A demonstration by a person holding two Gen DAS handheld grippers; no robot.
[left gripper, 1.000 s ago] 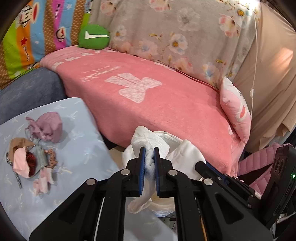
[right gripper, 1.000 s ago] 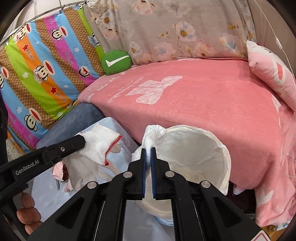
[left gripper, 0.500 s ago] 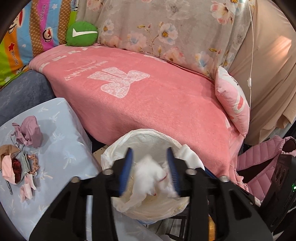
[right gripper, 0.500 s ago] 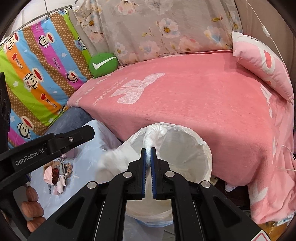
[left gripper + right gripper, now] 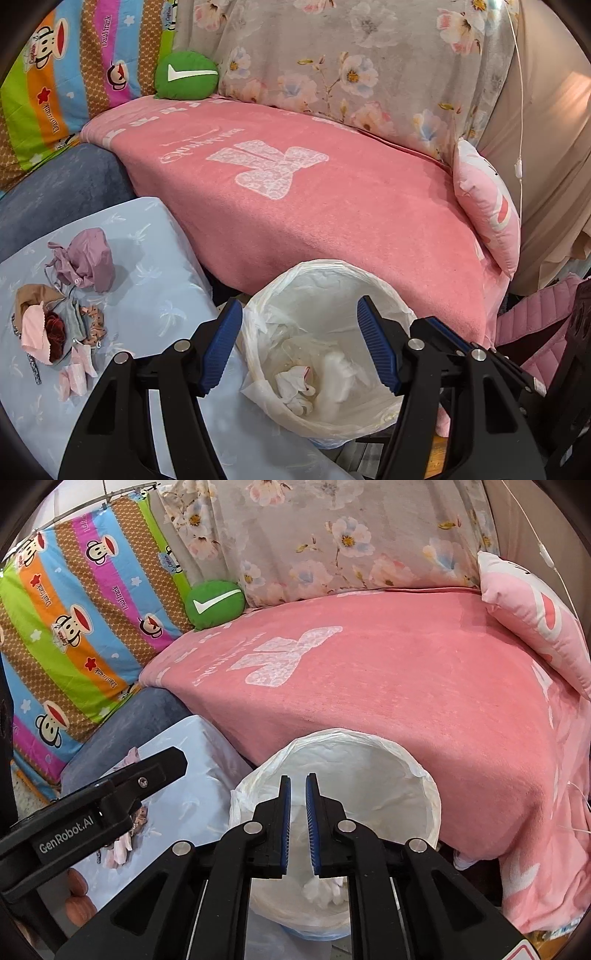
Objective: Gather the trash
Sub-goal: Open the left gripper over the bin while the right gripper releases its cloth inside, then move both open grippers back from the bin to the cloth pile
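Dropping white rags into the white plastic-lined bin (image 5: 332,291)
Left gripper (image 5: 301,347) and right gripper (image 5: 298,821) both opening, empty; next, that scrap pile (image 5: 55,328) on the pale-blue table (image 5: 155,295).

"GenRobot.AI" on left gripper (image 5: 162,771); "Captain", "Daui frank" on striped cloth (image 5: 74,66).

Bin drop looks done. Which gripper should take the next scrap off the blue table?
Probably left. The left gripper is opening wide and empty over the bin, with the scrap pile on its side. The right gripper is barely parted, farther from it.
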